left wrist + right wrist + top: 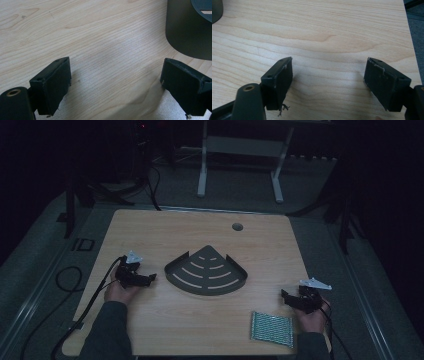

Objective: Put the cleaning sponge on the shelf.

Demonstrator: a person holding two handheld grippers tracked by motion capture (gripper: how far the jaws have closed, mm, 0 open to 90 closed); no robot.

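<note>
Left gripper [150, 278] jaws spread beside dark corner tray [206, 271], right gripper [286, 296] jaws spread

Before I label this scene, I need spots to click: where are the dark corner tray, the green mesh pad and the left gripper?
dark corner tray [239, 275]: high view, on its curved front rim.
green mesh pad [271, 328]: high view, middle of its top.
left gripper [151, 278]: high view, between its fingertips.

No readable text, label, brand, number or sign on anything here.
</note>
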